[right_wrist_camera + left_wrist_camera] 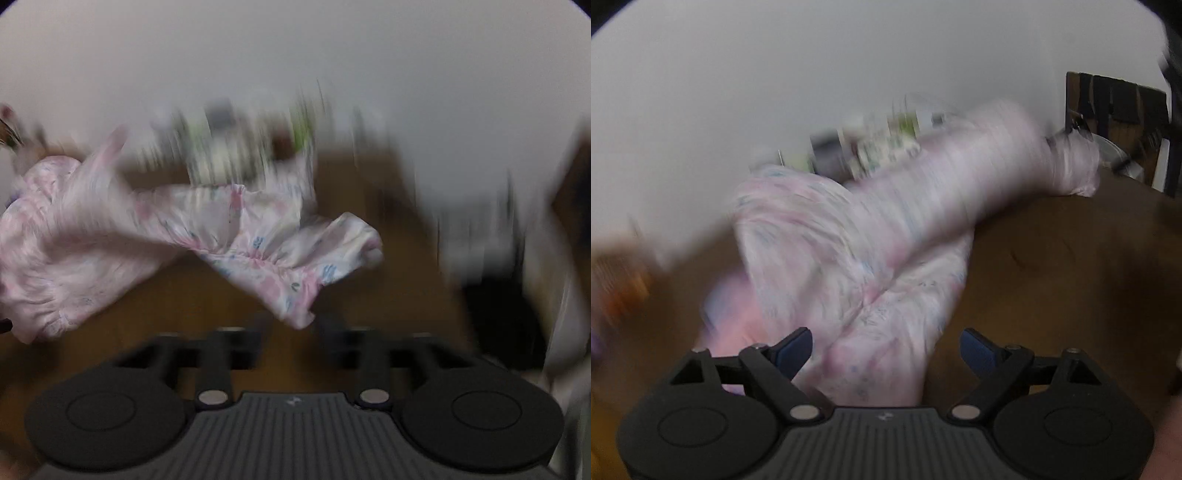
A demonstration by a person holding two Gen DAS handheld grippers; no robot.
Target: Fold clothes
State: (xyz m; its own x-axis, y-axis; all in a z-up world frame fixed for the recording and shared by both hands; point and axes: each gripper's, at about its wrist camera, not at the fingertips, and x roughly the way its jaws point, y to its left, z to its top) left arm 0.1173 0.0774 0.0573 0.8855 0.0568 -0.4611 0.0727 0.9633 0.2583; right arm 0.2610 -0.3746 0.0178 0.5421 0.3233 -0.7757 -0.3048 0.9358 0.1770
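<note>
Left wrist view: the left hand-held gripper (886, 349) stands wide open, its blue-tipped fingers (796, 347) on either side of a pink-and-white printed garment (857, 236) without pinching it. The garment lies bunched on the brown worktop (1052, 266), one long portion stretched up and rightward toward a dark chair (1119, 122) (motion blur hides the detail). Blurred items (882, 144) line the far edge against a white wall (812, 66).

Right wrist view: the same garment (258, 240) sprawls across the worktop (184, 295), a gathered edge reaching down close to the right hand-held gripper (295, 325). Its fingers are smeared by blur; whether they grip the cloth cannot be told.
</note>
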